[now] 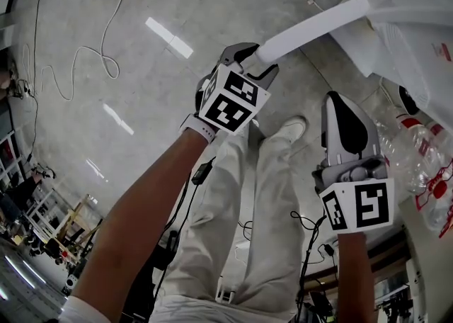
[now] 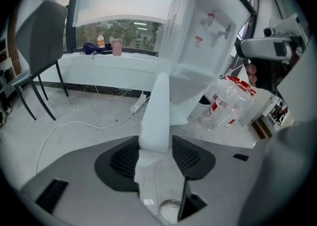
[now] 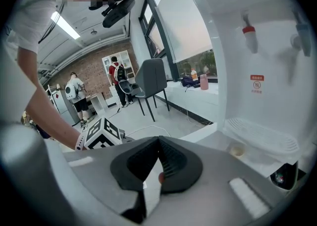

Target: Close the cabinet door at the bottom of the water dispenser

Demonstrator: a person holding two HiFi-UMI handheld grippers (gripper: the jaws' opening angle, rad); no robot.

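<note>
One cabinet door (image 2: 157, 106) | left hand-held gripper (image 2: 155, 144) clamped on it | right hand-held gripper (image 3: 158, 143) closed

Open floor (image 1: 78, 144) across the left of the head view, just a loose cable (image 1: 112, 72) snaking through the upper left. The right side is tight: the cabinet door (image 1: 311, 27) juts out at upper right, and bottles (image 1: 417, 155) crowd the right edge below it.

Door (image 2: 156, 116): smooth white panel, plastic-looking, satin sheen.
Dispenser (image 2: 198, 31): glossy white plastic.
Floor (image 1: 106, 45): grey, polished, mirrors ceiling lights.
Bottles (image 2: 228, 103): thin clear plastic, crinkled, red labels.
Left gripper (image 2: 154, 143), right gripper (image 3: 157, 141): matt grey plastic shells.
Pads (image 2: 124, 158): black, ribbed, rubbery.
Trousers (image 1: 219, 215): pale creased cloth.
Chair (image 2: 42, 31): matt grey shell.
</note>
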